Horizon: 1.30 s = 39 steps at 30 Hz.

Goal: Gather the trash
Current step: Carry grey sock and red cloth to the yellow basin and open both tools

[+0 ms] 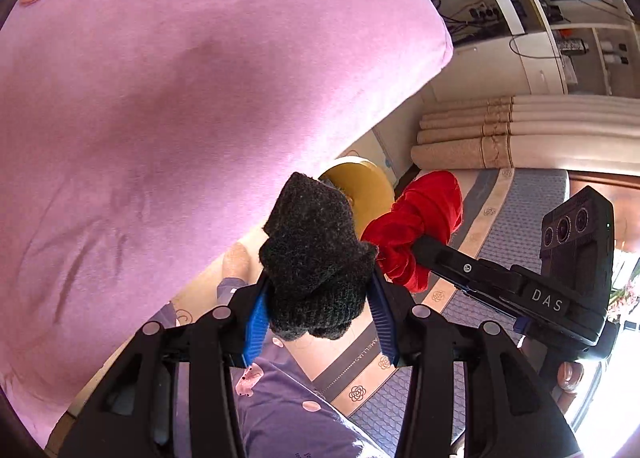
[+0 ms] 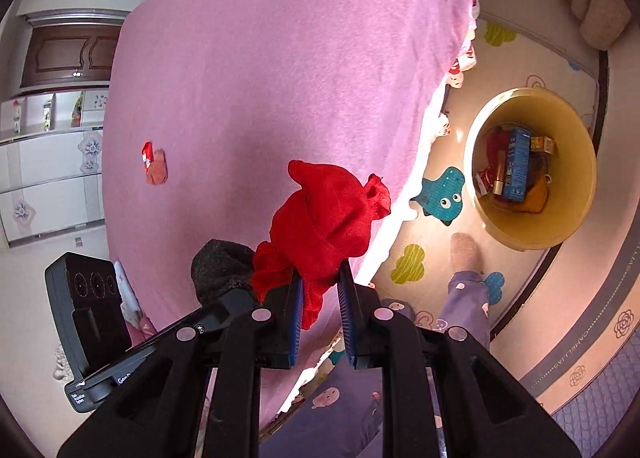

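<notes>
Both views look steeply down over a bed covered by a pink sheet [image 1: 180, 98].

Left wrist view: we see the left claw [image 1: 318, 300] closed part-way on a dark grey knitted wad [image 1: 316, 258]. Its blue pads [image 1: 256, 322] press the wad from both sides, and the wad bulges out above the fingertips. Just to its right the right claw [image 1: 424, 248] reaches in from the side, holding a red cloth bundle [image 1: 420, 218]. The two bundles lie side by side, nearly touching.

Right wrist view: we see the right claw [image 2: 320, 298] almost closed on a thin tail of the red cloth bundle [image 2: 328, 218], whose bulk rises above the fingertips. The dark grey knitted wad [image 2: 220, 270] shows at the left, held by the left claw.

On the floor beside the bed stands a yellow bucket [image 2: 576, 146]. It holds a blue box [image 2: 518, 166] and other small packages. A patterned floor mat [image 2: 440, 194] lies under the bucket. Near the bucket we see a person's foot in a pink sock [image 2: 466, 252].

On the pink sheet lie a small red wrapper [image 2: 147, 158] and, touching it, an orange scrap [image 2: 158, 172], well apart from both claws.
</notes>
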Motion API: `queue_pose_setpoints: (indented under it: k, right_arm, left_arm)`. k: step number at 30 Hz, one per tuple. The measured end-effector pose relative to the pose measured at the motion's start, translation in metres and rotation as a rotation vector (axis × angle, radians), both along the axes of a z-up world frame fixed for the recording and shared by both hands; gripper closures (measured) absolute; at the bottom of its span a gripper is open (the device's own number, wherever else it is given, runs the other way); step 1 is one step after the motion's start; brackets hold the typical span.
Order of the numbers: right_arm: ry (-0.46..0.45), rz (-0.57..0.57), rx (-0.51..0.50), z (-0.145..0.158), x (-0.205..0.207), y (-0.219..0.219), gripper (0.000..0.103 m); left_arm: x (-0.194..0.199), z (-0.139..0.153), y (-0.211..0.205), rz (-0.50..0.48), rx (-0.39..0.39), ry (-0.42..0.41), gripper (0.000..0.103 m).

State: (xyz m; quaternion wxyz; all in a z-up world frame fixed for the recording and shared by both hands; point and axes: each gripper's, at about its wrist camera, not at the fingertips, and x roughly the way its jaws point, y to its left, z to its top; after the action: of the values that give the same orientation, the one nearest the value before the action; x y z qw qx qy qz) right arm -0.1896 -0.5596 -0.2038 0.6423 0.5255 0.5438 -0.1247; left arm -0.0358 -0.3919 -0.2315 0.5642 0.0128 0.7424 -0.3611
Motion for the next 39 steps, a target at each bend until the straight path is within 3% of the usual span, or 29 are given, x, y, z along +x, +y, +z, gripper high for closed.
queue_pose_setpoints:
  k: [9, 17, 20, 22, 24, 29, 39]
  right_arm:
    - [0.031, -0.221, 0.002, -0.015, -0.099, -0.090, 0.085]
    - [0.099, -0.334, 0.013, -0.048, -0.151, -0.132, 0.084]
    - [0.104, -0.371, 0.025, -0.056, -0.163, -0.142, 0.075]
    - [0.106, -0.401, 0.026, -0.058, -0.171, -0.148, 0.062]
    - [0.103, -0.425, 0.032, -0.059, -0.176, -0.152, 0.057]
    - [0.103, -0.433, 0.047, -0.060, -0.176, -0.154, 0.058]
    - [0.083, -0.365, 0.039, -0.044, -0.139, -0.137, 0.058]
  left_arm:
    - [-0.062, -0.016, -0.122, -0.202, -0.002, 0.016, 0.058]
    - [-0.098, -0.053, -0.190, -0.321, 0.044, 0.055, 0.058]
    - [-0.103, -0.062, -0.201, -0.332, 0.064, 0.073, 0.052]
    - [-0.105, -0.068, -0.208, -0.333, 0.075, 0.092, 0.031]
    - [-0.106, -0.070, -0.209, -0.340, 0.080, 0.090, 0.026]
    - [-0.108, -0.070, -0.209, -0.363, 0.093, 0.082, 0.026]
    - [-0.080, -0.048, -0.181, -0.279, 0.053, 0.067, 0.026]
